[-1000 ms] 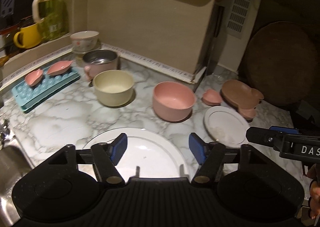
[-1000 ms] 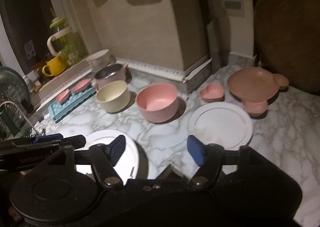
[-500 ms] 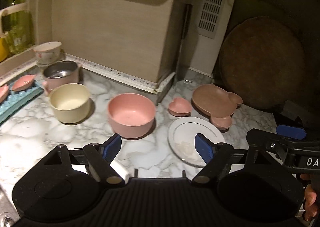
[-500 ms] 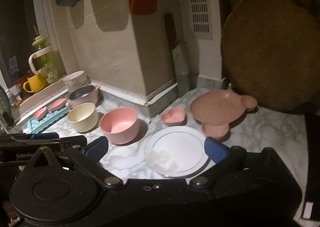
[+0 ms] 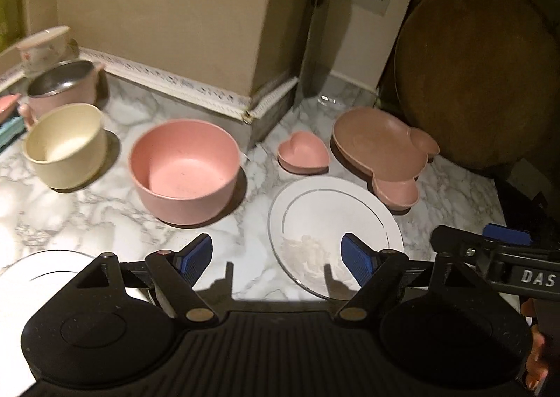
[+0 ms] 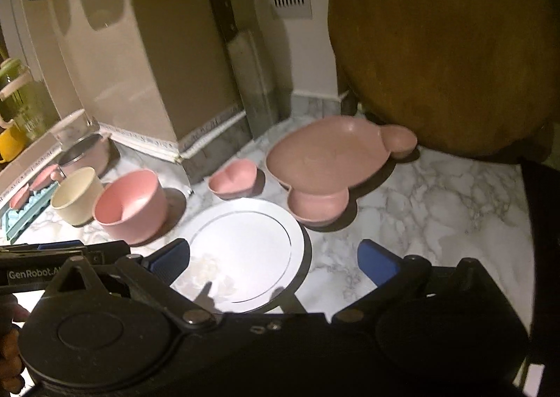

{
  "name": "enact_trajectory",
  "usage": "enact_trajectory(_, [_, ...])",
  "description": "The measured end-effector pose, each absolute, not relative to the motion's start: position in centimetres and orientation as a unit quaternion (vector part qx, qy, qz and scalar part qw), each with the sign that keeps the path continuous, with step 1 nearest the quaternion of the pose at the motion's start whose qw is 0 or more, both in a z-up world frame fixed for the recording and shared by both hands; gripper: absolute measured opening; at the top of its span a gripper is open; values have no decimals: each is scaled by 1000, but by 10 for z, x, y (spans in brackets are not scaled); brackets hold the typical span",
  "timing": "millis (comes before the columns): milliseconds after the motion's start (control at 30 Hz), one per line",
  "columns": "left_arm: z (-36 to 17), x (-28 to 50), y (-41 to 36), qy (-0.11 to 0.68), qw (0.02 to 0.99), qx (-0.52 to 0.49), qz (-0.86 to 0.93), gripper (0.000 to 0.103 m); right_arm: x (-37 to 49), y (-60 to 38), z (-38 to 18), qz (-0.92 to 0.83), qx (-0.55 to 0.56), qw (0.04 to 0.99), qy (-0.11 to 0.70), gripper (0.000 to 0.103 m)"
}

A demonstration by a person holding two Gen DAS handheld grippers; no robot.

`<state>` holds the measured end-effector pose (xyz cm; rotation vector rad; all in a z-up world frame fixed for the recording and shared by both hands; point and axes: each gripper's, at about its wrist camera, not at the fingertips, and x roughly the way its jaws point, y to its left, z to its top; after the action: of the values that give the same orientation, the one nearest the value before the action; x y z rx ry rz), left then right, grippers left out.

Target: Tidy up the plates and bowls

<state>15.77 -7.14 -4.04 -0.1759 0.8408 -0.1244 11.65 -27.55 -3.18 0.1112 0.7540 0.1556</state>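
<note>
A small white plate (image 5: 332, 222) (image 6: 241, 246) lies on the marble counter, in front of both grippers. My left gripper (image 5: 276, 260) hovers open above its near left edge, with nothing between the pads. My right gripper (image 6: 274, 260) stands wide open over the plate's near right side and is not touching it. Left of the plate stand a pink bowl (image 5: 185, 169) (image 6: 129, 208) and a cream bowl (image 5: 66, 148) (image 6: 75, 194). Behind it sit a pink heart dish (image 5: 303, 152) (image 6: 234, 180) and a brown bear-shaped plate (image 5: 378, 141) (image 6: 325, 159). A large white plate (image 5: 45, 267) shows at the lower left.
A round wooden board (image 5: 472, 75) leans against the wall at the back right. A steel-lined pink pot (image 5: 61, 89) and a floral cup (image 5: 43, 45) stand at the back left. A cleaver (image 6: 241, 57) leans in the wall corner. A teal tray (image 6: 26, 215) lies at the far left.
Both grippers have moved right and lower, toward the small white plate, and both stand wider open. The large white plate has slid to the left edge of the left wrist view.
</note>
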Motion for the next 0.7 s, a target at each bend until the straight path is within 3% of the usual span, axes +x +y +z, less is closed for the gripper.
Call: enact_trajectory(700, [-90, 211, -75, 457, 880, -120, -48, 80, 198, -303, -103, 105, 131, 861, 480, 58])
